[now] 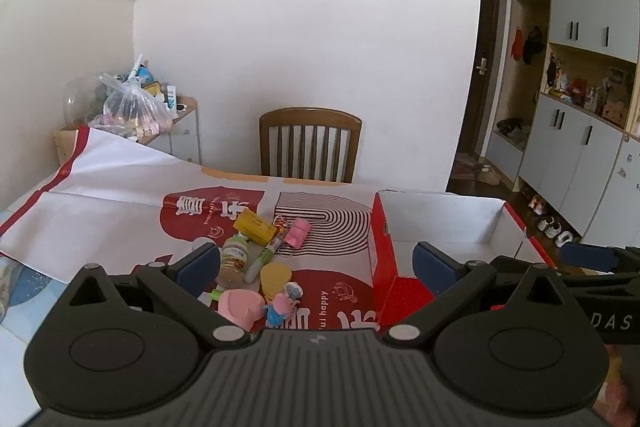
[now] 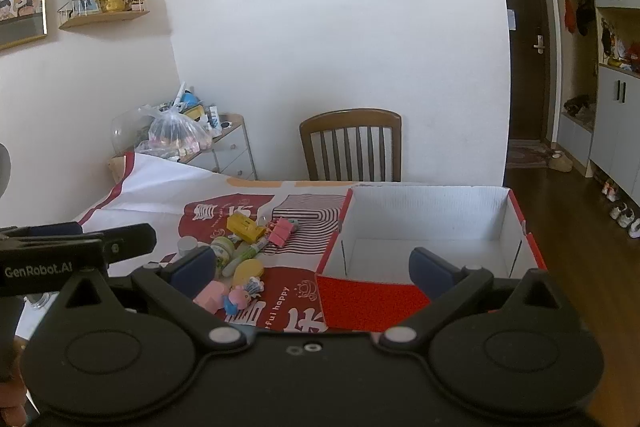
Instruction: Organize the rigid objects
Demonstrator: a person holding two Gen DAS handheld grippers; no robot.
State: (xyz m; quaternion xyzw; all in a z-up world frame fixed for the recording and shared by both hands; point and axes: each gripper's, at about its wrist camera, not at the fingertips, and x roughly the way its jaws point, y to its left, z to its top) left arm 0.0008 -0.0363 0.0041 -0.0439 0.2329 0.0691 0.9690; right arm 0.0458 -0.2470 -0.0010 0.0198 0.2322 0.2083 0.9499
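Left gripper (image 1: 316, 259): I see both jaws spread to full width, nothing between the pads, nothing held. It hangs above the near edge of the surface, tilted downward.
Right gripper (image 2: 314, 265): I read the same state, jaws fully apart and empty. It sits just beside the left gripper, which shows at the left edge of my right view.
Surface (image 1: 120, 179): covered by a white and red printed sheet.
Cluster of small objects: lies on the sheet, left of the box, between the left gripper's fingers in my left view.
Yellow box (image 1: 256, 226): at the far side of the cluster, lying tilted.
Pink binder clip (image 1: 298, 230): just right of the yellow box.
Small jar (image 1: 234, 259): lying on its side beside a green and white marker (image 1: 262, 259).
Pink heart-shaped piece (image 1: 242, 307): nearest to me, touching a small cartoon figure (image 1: 282, 305).
Yellow disc (image 1: 276, 277): between the marker and the figure.
Red box (image 2: 528, 239): open, white inside, on the right part of the surface; I see nothing in it.
Wooden chair (image 1: 310, 143): behind the surface, against the wall.
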